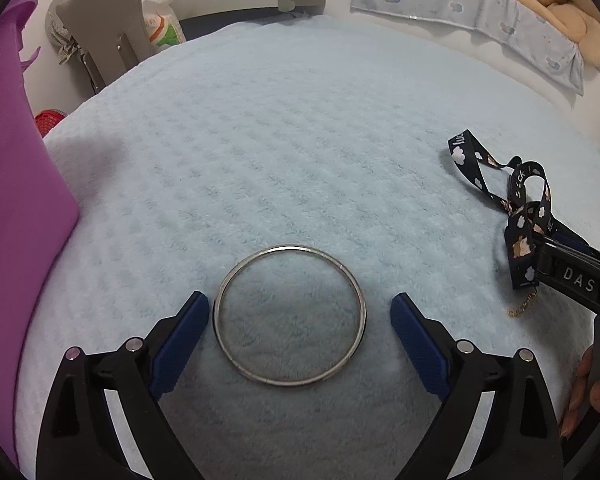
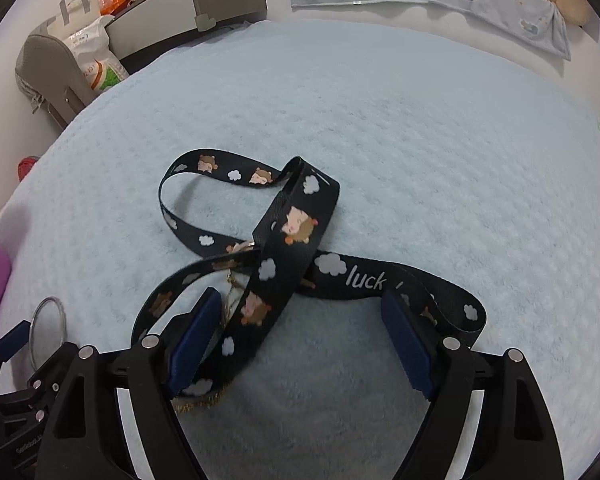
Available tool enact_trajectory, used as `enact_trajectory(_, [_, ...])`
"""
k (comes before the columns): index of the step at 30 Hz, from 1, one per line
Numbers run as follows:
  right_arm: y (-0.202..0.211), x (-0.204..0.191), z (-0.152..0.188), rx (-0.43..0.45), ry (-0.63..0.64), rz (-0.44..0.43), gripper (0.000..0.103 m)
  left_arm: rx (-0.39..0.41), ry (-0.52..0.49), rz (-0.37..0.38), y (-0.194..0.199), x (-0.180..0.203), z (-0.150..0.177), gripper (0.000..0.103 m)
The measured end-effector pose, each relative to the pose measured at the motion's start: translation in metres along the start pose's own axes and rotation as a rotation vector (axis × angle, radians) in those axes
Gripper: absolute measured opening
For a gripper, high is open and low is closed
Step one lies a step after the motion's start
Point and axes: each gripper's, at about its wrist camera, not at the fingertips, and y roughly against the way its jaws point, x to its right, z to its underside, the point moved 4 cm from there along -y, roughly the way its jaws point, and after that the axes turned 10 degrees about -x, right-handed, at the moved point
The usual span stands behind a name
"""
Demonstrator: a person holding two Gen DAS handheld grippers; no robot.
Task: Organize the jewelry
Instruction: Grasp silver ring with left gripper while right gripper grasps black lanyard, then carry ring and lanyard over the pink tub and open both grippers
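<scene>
Left gripper (image 1: 300, 312) is straddling the silver bangle (image 1: 290, 316) on the blue blanket (image 1: 284, 152).

The bangle is lying flat directly between the spread blue pads, just beside the left pad and apart from the right; the right gripper (image 2: 300, 320), likewise released, is hovering over the black lanyard (image 2: 284, 248) and its gold chain (image 2: 198, 400), well off to the bangle's right; so the left hand is sitting nearer the bangle.

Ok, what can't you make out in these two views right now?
- Gold chain: right view, mostly hidden under the lanyard; left view, only a tail shows.
- Purple item: left view, cut off by the edge.
- Bangle: right view, partly hidden behind the left gripper.
</scene>
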Motion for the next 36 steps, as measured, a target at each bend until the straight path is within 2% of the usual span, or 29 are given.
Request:
enact_trajectory(3, [-0.008, -0.006, -0.011, -0.010, 0.022, 0.030, 0.083, -0.010, 0.003, -0.009, -0.007, 0.001, -0.003, 0.098])
enact_trajectory(9, [-0.016, -0.013, -0.020, -0.009, 0.044, 0.064, 0.085, -0.011, 0.008, -0.022, -0.011, 0.002, -0.009, 0.097])
enact_trajectory(10, [-0.016, -0.014, -0.020, -0.007, 0.049, 0.067, 0.084, -0.010, 0.010, -0.018, -0.010, 0.003, -0.009, 0.096])
enact_trajectory(11, [-0.016, -0.016, -0.021, -0.006, 0.053, 0.070, 0.084, -0.007, 0.010, -0.014, -0.009, 0.002, -0.009, 0.091])
enact_trajectory(12, [-0.015, -0.018, -0.021, -0.001, 0.059, 0.072, 0.083, -0.002, 0.007, -0.010, -0.007, 0.002, -0.008, 0.080])
enact_trajectory(14, [-0.013, -0.021, -0.019, 0.003, 0.072, 0.065, 0.069, 0.013, -0.011, -0.011, -0.001, 0.005, -0.004, 0.071])
enact_trajectory(19, [-0.006, -0.033, -0.014, 0.006, 0.109, 0.029, 0.030, 0.016, -0.018, 0.027, 0.007, 0.000, 0.004, 0.071])
enact_trajectory(22, [0.002, -0.028, -0.005, 0.015, 0.080, -0.003, 0.021, 0.024, -0.018, 0.050, 0.015, -0.002, 0.009, 0.071])
enact_trajectory(23, [0.006, -0.024, -0.002, 0.018, 0.053, -0.041, 0.010, 0.026, -0.023, 0.048, 0.018, -0.003, 0.012, 0.071])
enact_trajectory(25, [0.016, -0.015, 0.003, 0.028, -0.002, -0.115, 0.008, 0.036, -0.025, 0.045, 0.026, -0.006, 0.016, 0.071])
enact_trajectory(28, [0.030, -0.008, 0.014, 0.040, -0.050, -0.175, 0.007, 0.055, -0.010, 0.066, 0.042, -0.013, 0.022, 0.071])
enact_trajectory(36, [0.083, -0.012, 0.047, 0.088, -0.095, -0.195, 0.007, 0.130, -0.036, 0.102, 0.111, -0.026, 0.031, 0.071])
